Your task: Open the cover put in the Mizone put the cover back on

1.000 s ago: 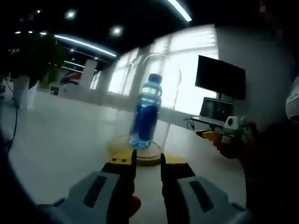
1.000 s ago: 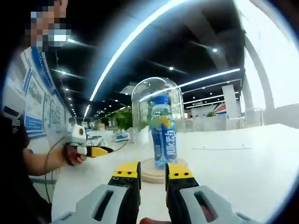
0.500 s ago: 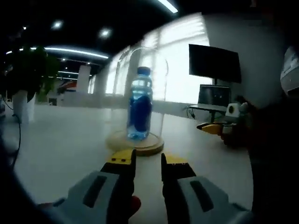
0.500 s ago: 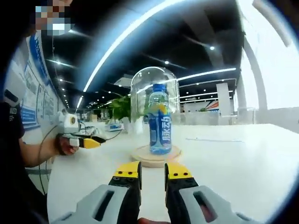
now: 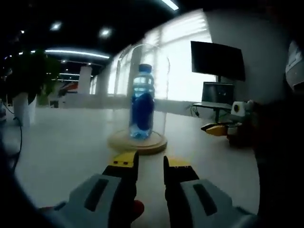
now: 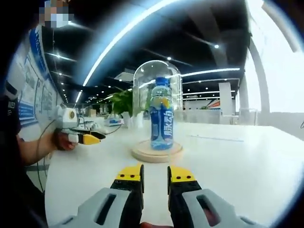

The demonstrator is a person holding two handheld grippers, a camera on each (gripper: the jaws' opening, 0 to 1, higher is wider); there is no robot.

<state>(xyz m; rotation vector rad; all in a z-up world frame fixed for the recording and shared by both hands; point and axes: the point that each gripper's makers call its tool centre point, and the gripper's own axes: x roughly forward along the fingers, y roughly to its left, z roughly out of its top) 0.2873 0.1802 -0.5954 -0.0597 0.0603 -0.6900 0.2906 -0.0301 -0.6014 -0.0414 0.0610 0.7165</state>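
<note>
Bottle: blue Mizone (image 5: 142, 107) stands upright on the round wooden base (image 5: 137, 142), under the dome.
Dome: clear glass cover (image 5: 141, 90) sits down over the bottle, rim on the base, closed.
Base: rests on the white table (image 5: 61, 147), ahead of both my tongs, apart from them.
Left tongs (image 5: 150, 165): yellow tips nearly together with a narrow gap, nothing between them; held low over the table just short of the base, not touching it.
Right tongs (image 6: 155, 172): same posture, tips close, grasping nothing, further back from the base (image 6: 157, 152).
Cross-check: in the right gripper view my left tongs (image 6: 96, 138) show off to the left of the dome (image 6: 157, 102), held in my hand (image 6: 61, 140); in the left gripper view my right tongs (image 5: 210, 128) show to the right of it.
Bottle label: white characters on blue, facing the right gripper view (image 6: 161, 123).
Background: monitor (image 5: 218, 61) by the bright windows.
</note>
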